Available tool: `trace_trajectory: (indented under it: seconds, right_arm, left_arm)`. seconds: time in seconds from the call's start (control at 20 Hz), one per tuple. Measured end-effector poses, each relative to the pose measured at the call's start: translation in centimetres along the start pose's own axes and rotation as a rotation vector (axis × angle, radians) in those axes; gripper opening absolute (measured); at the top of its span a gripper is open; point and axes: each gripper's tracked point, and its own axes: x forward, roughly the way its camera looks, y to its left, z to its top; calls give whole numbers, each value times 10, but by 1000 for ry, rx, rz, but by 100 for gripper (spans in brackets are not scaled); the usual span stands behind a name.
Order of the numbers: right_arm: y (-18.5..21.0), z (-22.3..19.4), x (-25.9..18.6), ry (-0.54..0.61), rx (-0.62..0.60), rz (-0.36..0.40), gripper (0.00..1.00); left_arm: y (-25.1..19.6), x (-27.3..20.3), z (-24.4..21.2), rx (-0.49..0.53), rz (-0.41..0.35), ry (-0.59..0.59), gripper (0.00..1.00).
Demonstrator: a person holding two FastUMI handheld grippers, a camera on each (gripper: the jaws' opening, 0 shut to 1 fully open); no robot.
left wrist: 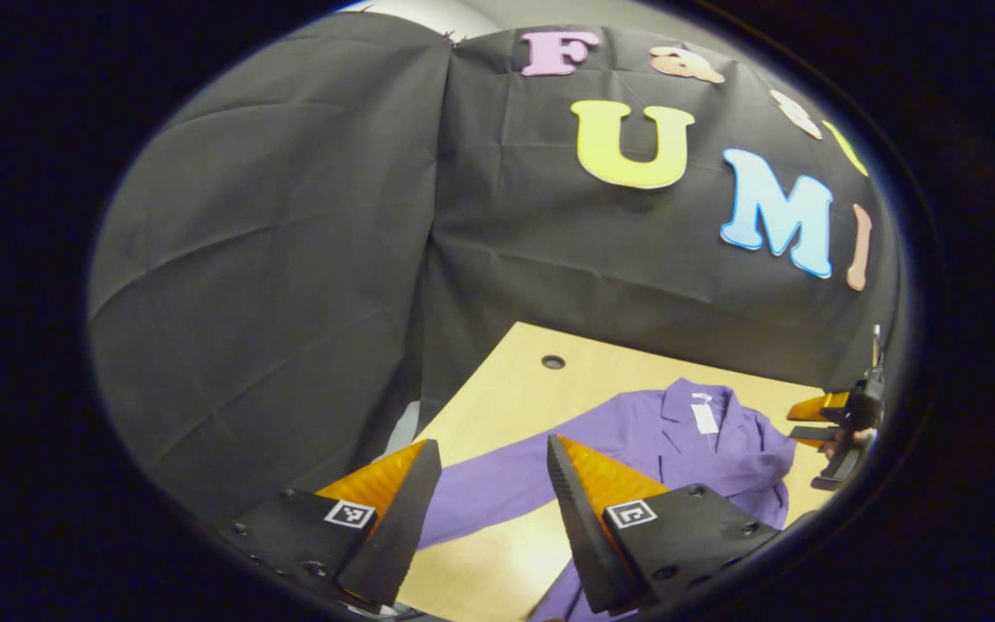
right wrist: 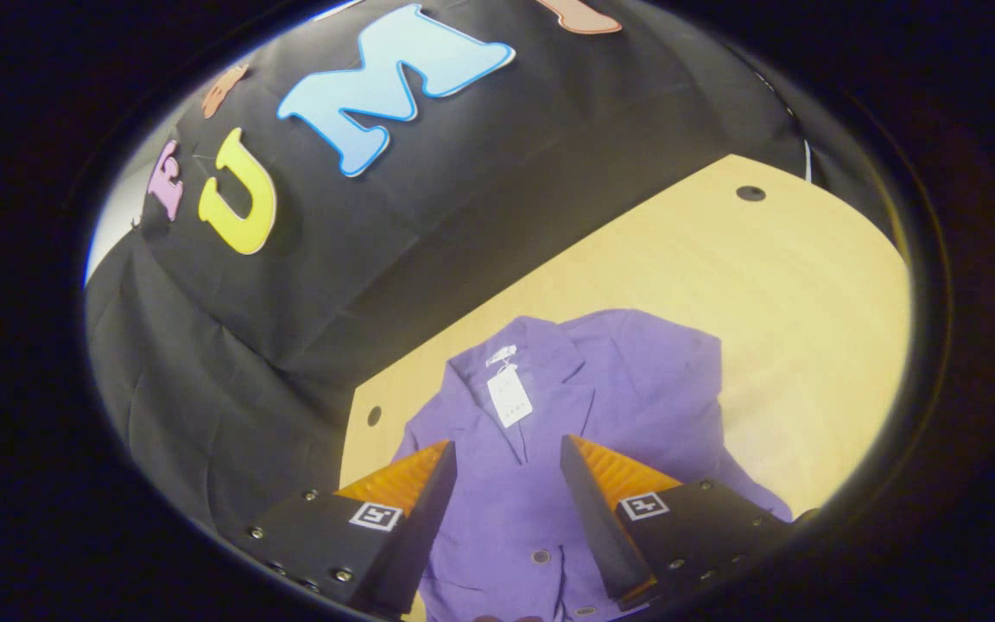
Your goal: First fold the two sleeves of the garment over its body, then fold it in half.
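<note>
Left gripper [left wrist: 489,492]: jaws released wide, empty, above the outstretched sleeve [left wrist: 497,484]. Right gripper [right wrist: 506,501]: jaws released wide, empty, above the front of the purple garment [right wrist: 567,406], which lies flat on the wooden worktop [right wrist: 765,285], collar toward the booth wall

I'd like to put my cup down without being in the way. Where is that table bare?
The table is bare on the wide stretch beside the purple garment, out to the edge with the small hole. In the left gripper view a bare strip lies between the outstretched sleeve and the back wall. The middle is crowded by the garment, under both open claws.
</note>
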Motion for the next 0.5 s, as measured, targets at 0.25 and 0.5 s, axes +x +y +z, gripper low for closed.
trace_trajectory:
  seconds: [0.25,0.5]
  right_arm:
    - [-18,45,-39,-135,-68,-55,76]
    - [-53,86,-85,-237,-92,-131,76]
  left_arm:
    - [40,31,-59,-31,63,131,82]
    - [71,55,-106,-84,105,232,83]
